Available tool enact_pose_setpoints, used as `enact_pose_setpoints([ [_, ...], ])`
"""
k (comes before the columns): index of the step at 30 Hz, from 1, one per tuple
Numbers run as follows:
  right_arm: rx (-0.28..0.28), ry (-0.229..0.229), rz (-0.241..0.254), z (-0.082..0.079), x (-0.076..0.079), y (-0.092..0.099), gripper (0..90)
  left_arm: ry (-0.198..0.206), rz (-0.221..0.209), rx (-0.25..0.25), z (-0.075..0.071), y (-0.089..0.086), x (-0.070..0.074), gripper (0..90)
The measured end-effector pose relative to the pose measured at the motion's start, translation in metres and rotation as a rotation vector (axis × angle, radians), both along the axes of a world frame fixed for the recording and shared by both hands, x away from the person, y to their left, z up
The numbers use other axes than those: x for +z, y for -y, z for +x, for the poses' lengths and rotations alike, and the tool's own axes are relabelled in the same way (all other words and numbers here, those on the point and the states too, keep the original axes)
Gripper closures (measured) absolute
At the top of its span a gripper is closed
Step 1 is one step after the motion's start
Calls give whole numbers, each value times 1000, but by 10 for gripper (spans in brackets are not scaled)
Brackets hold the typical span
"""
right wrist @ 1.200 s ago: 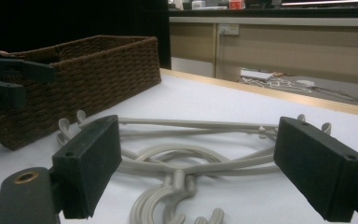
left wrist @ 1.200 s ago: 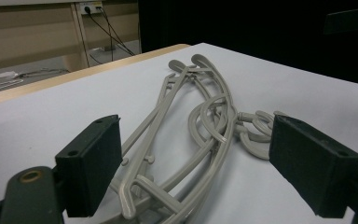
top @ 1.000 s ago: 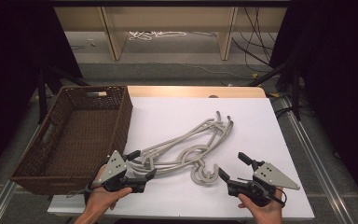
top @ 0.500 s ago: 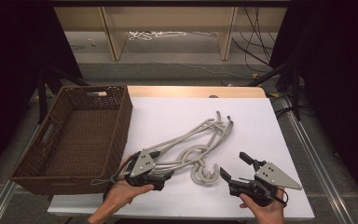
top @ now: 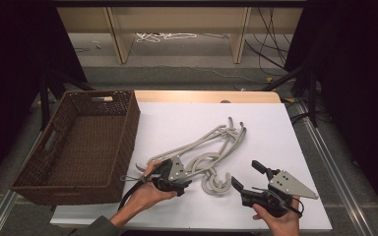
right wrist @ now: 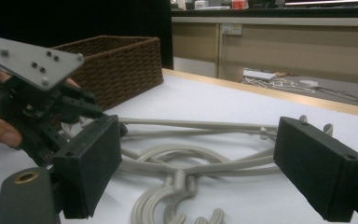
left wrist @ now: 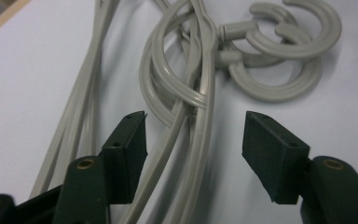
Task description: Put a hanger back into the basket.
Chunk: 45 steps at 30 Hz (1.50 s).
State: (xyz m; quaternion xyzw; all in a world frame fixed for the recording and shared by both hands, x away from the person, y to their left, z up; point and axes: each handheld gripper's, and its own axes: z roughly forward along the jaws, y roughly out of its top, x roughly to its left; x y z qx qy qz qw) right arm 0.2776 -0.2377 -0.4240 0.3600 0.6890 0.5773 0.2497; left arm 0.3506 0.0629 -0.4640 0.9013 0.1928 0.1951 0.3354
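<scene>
Several grey plastic hangers [top: 202,147] lie tangled in the middle of the white table [top: 275,128], hooks [top: 215,181] toward the front. My left gripper [top: 187,178] has reached their near end. In the left gripper view it [left wrist: 196,120] is open, and the hanger bars [left wrist: 200,140] run between its jaws without either pad touching them. My right gripper [top: 247,174] hovers open just right of the hooks with nothing in it. The right gripper view has it [right wrist: 200,151] open, with the hangers [right wrist: 191,163] and the left gripper [right wrist: 42,107] ahead.
A brown wicker basket [top: 128,132] stands at the table's left, empty inside; it is the basket [right wrist: 116,65] behind the left gripper in the right gripper view. A wooden strip [top: 202,96] edges the far side. Beyond it stand shelf legs, with cables on the floor.
My left gripper has moved right, from the basket's front corner to the near end of the hangers. The right gripper has stayed about where it was.
</scene>
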Motion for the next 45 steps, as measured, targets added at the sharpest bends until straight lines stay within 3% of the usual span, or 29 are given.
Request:
enact_pose_setpoints([
  [9, 8, -10, -9, 0, -1, 0, 160, -48, 32, 1, 5, 10, -5, 537],
  [13, 6, -12, -10, 1, -1, -1, 160, -86, 83, -16, 9, 15, -7, 603],
  [16, -1, -7, -4, 1, -1, 0, 161, -92, 101, -22, 10, 17, -8, 637],
  [20, 6, -16, -12, 1, -1, 0, 161, -120, 110, -12, 14, 20, -10, 661],
  [22, 1, -11, -4, 1, 0, 0, 161, -130, 134, -23, 17, 23, -10, 667],
  [24, 14, -9, 5, 2, -2, -1, 161, -140, 126, -13, 18, 25, -9, 672],
  [26, 4, -15, -15, 1, -1, 0, 162, -153, 142, -14, 20, 26, -8, 692],
  [27, 10, -11, 10, 2, -2, -2, 162, -147, 140, -9, 22, 28, -9, 707],
  [31, 15, -37, -28, 1, 0, 0, 166, -138, 160, 0, 23, 30, -9, 764],
  [32, 11, -16, -2, 2, -2, -1, 166, -143, 164, -3, 24, 30, -8, 772],
  [35, 14, -9, 7, 3, -1, 0, 166, -118, 152, -4, 22, 30, -6, 788],
  [37, 12, -24, -20, 2, 0, 2, 166, -132, 139, -10, 21, 29, -2, 796],
  [40, 10, -10, 4, 3, 0, 1, 166, -109, 125, -4, 19, 29, 2, 805],
  [42, 13, -12, -1, 3, -1, 2, 166, -109, 64, 9, 19, 26, 12, 810],
  [45, 7, -11, -6, 2, 0, 3, 166, -109, 32, 9, 18, 23, 20, 813],
])
